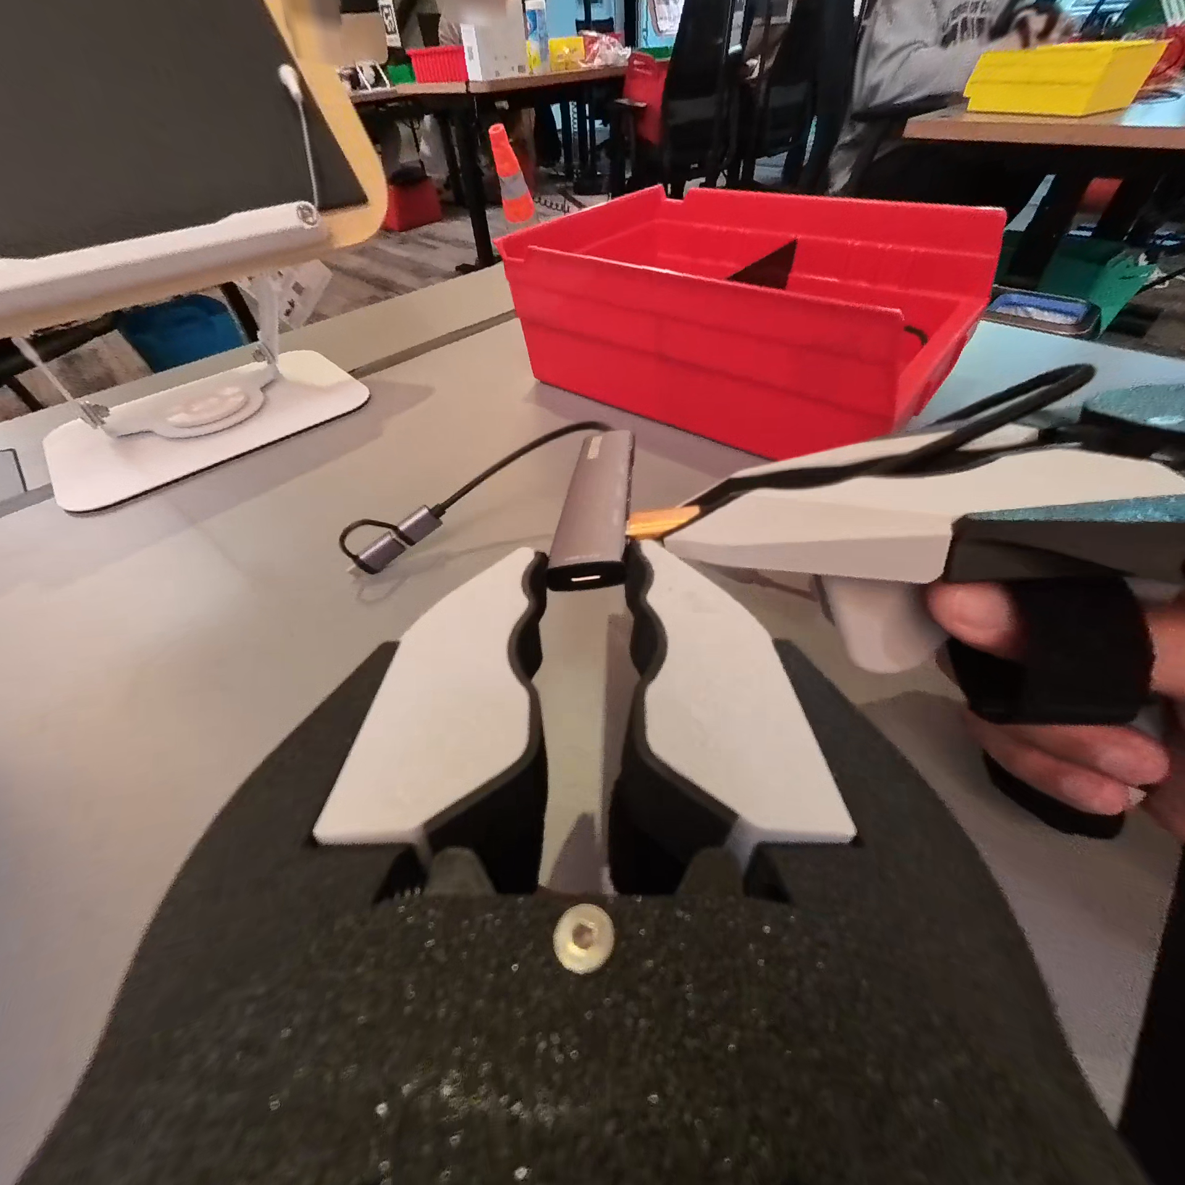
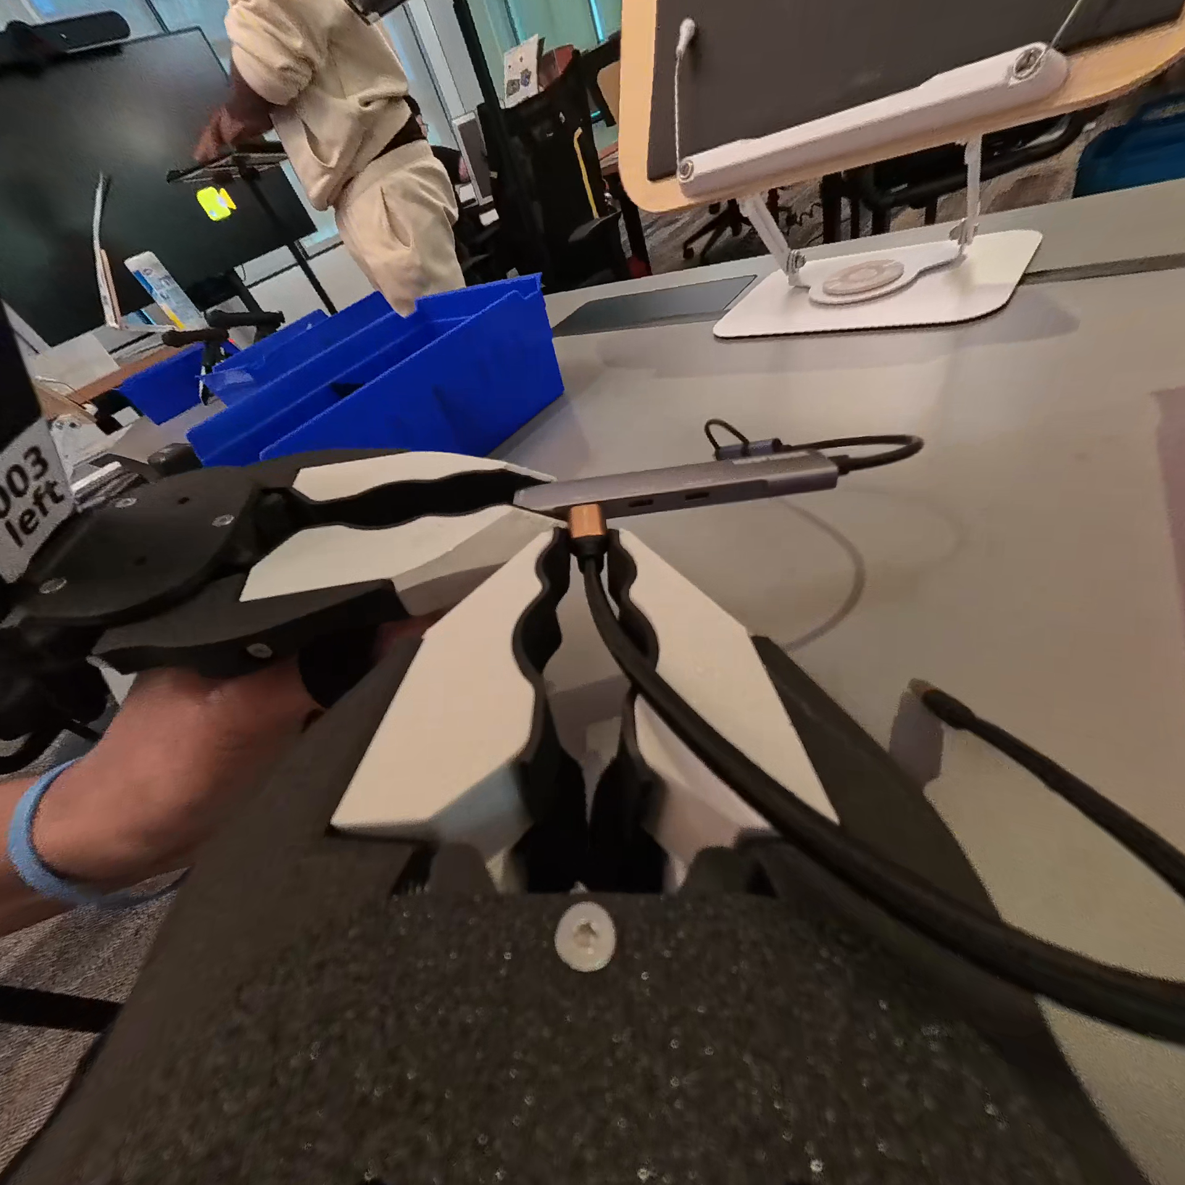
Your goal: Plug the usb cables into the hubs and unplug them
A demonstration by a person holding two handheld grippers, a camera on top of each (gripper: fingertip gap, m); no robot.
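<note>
My left gripper (image 1: pixel 585 559) is shut on the near end of a slim grey USB hub (image 1: pixel 596 500) and holds it just above the grey table. The hub's own thin black cable (image 1: pixel 494 471) ends in two small grey plugs (image 1: pixel 391 542) lying on the table. My right gripper (image 2: pixel 588 546) is shut on a black USB cable (image 2: pixel 647 680) just behind its gold-coloured plug (image 2: pixel 587 521). The plug sits against a port in the side of the hub (image 2: pixel 692 484). In the left wrist view the right gripper (image 1: pixel 667 529) comes in from the right with the plug (image 1: pixel 647 524) at the hub's side.
A red bin (image 1: pixel 750 320) stands on the table behind the hub. A blue bin (image 2: pixel 391 378) stands at the left in the right wrist view. A white tablet stand (image 1: pixel 205 417) with a dark screen is at the back left. A person in cream clothes (image 2: pixel 359 141) stands beyond the table.
</note>
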